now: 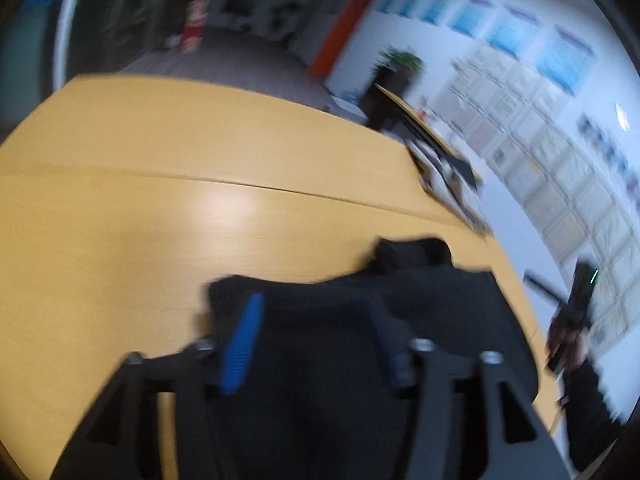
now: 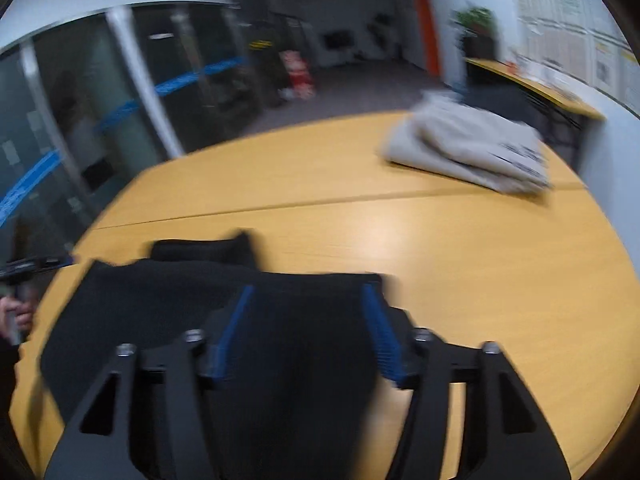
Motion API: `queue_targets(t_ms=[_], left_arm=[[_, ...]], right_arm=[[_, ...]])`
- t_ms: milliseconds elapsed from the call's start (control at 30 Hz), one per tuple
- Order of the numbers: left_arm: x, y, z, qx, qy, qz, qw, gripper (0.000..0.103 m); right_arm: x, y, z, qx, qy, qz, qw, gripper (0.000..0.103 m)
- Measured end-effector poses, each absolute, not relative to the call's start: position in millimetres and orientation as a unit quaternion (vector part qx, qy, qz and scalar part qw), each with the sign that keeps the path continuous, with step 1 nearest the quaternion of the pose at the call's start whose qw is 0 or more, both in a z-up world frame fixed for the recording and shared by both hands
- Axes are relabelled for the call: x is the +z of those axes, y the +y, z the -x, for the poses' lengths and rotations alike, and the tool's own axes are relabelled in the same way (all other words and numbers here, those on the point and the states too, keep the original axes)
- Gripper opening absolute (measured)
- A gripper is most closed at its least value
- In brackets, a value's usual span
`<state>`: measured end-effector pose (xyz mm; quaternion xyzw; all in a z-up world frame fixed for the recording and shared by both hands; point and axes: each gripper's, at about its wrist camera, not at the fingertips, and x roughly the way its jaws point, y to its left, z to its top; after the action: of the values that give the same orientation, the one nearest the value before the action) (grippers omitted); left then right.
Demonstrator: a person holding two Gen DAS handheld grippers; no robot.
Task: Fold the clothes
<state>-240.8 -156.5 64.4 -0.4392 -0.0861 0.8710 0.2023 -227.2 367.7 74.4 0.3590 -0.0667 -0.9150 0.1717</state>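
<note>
A black garment (image 1: 420,312) lies on the yellow wooden table (image 1: 160,208) near its front edge. It also shows in the right wrist view (image 2: 168,300). My left gripper (image 1: 316,320) is open above the garment's left part, blue pads wide apart. My right gripper (image 2: 308,312) is open above the garment's right part, nothing between its pads. The right gripper also shows at the right edge of the left wrist view (image 1: 576,304), and the left gripper at the left edge of the right wrist view (image 2: 28,268). Both views are motion-blurred.
A folded grey garment (image 2: 468,148) lies at the table's far right. A seam (image 2: 320,202) runs across the table. Glass partitions (image 2: 80,112) stand to the left, a second desk (image 2: 532,84) and a potted plant (image 2: 476,20) by the wall to the right.
</note>
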Motion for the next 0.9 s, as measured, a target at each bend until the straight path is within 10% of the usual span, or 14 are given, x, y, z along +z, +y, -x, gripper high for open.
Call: queue_targets(t_ms=[533, 900], left_arm=[[11.9, -114.0, 167.4, 0.853, 0.028, 0.488, 0.185, 0.069], [43.8, -62.7, 159.5, 0.834, 0.012, 0.469, 0.291, 0.07]], right_arm=[[-5.0, 336.1, 158.6, -0.877, -0.033, -0.449, 0.166, 0.056], [48.9, 258.7, 149.1, -0.867, -0.021, -0.425, 0.26, 0.075]])
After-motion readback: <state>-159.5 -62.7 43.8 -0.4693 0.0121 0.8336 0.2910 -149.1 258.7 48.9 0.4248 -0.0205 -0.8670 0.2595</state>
